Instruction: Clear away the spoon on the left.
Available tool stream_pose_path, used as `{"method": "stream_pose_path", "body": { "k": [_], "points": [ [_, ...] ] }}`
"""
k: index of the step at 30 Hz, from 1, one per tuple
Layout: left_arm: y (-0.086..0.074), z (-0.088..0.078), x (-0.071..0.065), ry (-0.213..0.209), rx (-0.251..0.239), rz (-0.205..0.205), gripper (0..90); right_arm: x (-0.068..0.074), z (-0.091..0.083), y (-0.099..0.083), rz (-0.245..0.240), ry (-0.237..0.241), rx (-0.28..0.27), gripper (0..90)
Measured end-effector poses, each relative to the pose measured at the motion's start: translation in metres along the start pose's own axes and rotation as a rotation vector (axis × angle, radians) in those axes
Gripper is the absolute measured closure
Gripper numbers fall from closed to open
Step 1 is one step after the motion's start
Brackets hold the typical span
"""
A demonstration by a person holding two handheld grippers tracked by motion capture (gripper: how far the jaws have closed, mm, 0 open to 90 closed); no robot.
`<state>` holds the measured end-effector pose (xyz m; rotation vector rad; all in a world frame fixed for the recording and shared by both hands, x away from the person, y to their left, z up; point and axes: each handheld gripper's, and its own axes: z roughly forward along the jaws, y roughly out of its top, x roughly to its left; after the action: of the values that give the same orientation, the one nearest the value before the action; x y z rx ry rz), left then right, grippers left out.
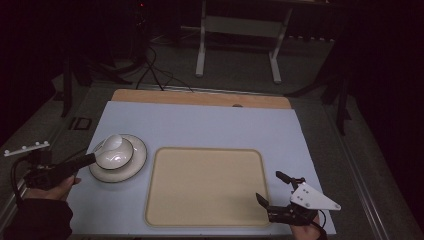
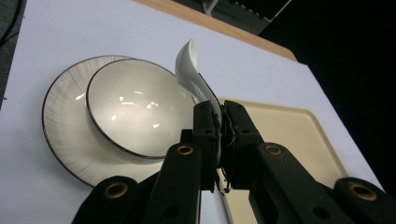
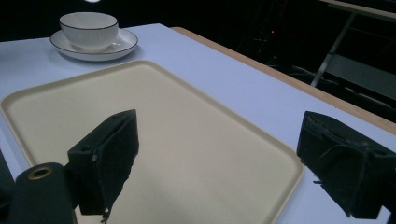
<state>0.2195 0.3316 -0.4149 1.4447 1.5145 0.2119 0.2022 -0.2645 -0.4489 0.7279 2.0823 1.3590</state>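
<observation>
The left claw (image 2: 218,122) is pinching the handle of a white ceramic spoon (image 2: 190,70). In the left gripper view its two black jaws press together on the lower end of the handle, and the spoon rises from between them, its scoop end out beyond the fingertips and tilted upward. The spoon's scoop hangs over the near rim of a white bowl (image 2: 135,105) with a dark edge; whether it touches that rim cannot be told. The bowl sits on a matching saucer (image 2: 63,123), which lies on the pale blue worktop (image 1: 200,122). In the high view the spoon (image 1: 111,143) shows above the left side of the bowl, with the left claw coming in from the lower left.

Just to the right of the saucer lies a cream tray (image 1: 205,187), flat on the worktop. The right claw (image 1: 274,187) is spread wide with nothing between its jaws. It hovers by the tray's near right corner, well apart from the spoon and bowl.
</observation>
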Motion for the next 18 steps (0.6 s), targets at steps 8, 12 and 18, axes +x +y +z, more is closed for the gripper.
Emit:
{"method": "stream_pose_path", "body": {
  "k": [8, 12, 18],
  "points": [
    [0.004, -0.006, -0.016, 0.002, -0.024, 0.031, 85.2, -0.001, 0.001, 0.000, 0.002, 0.000, 0.001, 12.9],
    [0.006, -0.007, -0.025, -0.007, -0.026, 0.049, 85.2, 0.000, 0.001, 0.000, 0.002, 0.002, 0.000, 12.9],
    [0.007, -0.005, -0.038, -0.008, -0.023, 0.077, 85.2, 0.000, 0.001, 0.000, 0.002, 0.003, -0.006, 12.9]
  ]
}}
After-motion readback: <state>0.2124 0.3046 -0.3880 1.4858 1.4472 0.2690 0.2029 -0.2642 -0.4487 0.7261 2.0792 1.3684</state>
